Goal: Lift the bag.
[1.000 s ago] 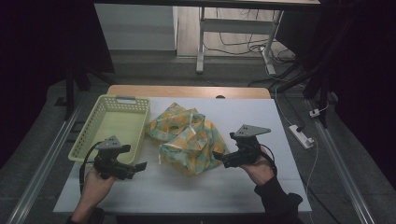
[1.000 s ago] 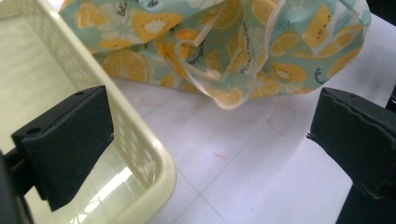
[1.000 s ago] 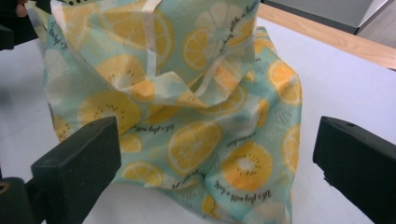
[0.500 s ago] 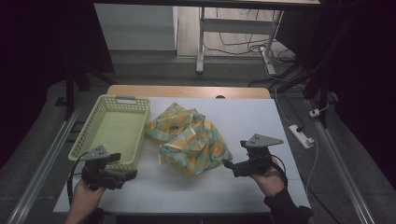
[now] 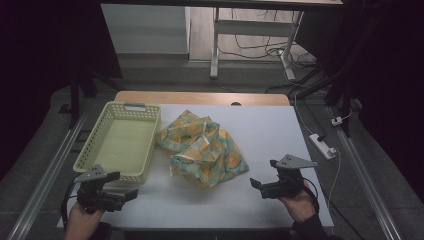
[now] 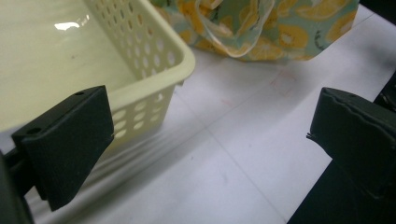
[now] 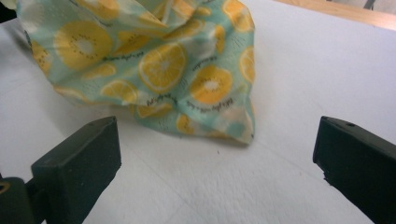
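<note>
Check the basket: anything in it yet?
Empty. The basket shows a bare floor in the high view; the lemon-print cloth lies beside it on the table.

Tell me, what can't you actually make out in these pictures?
- What lies under the crumpled teal cloth with orange-slice print: hidden by its own folds in the high view.
- The small writing printed on it: blurred in the right gripper view.
- The far end of the pale yellow perforated plastic basket: cut off by the left gripper view's top edge.
</note>
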Available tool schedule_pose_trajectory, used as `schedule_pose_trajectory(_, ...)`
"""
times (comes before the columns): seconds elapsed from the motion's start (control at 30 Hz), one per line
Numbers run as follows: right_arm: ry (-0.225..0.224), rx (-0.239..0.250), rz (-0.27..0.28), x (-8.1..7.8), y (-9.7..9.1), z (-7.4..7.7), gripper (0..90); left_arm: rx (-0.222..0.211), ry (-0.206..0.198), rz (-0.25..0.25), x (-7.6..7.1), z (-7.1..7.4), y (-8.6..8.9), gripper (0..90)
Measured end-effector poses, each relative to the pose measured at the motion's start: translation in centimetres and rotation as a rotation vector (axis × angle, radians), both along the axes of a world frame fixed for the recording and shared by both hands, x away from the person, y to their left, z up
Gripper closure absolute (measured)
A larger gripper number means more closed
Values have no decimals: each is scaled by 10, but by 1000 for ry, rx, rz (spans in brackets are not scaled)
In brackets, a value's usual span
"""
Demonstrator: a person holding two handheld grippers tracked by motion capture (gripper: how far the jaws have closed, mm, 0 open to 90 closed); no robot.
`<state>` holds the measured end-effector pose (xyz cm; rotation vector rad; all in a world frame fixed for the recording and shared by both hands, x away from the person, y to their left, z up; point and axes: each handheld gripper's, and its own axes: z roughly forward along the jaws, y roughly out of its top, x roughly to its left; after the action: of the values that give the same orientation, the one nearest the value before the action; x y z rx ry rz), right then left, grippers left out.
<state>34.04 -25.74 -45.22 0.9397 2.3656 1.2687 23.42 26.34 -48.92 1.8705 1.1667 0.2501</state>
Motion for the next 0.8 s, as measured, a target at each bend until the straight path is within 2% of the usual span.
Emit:
schedule_pose_trajectory(0.23,10,-4,-33,-9,-14,-7,5,1,-2,32,-11,-5,9,0)
schedule_pose_trajectory(0.5,11,-28,-66,-18,-27,-16,5,18,21,66,-18,-15,18,0)
schedule_pose_trajectory(0.73,35,-36,-98,-25,-38,-27,6,67,59,87,-20,-27,18,0)
schedule_pose_trajectory(0.8,50,-42,-104,-27,-41,-30,5,104,60,103,-21,-29,17,0)
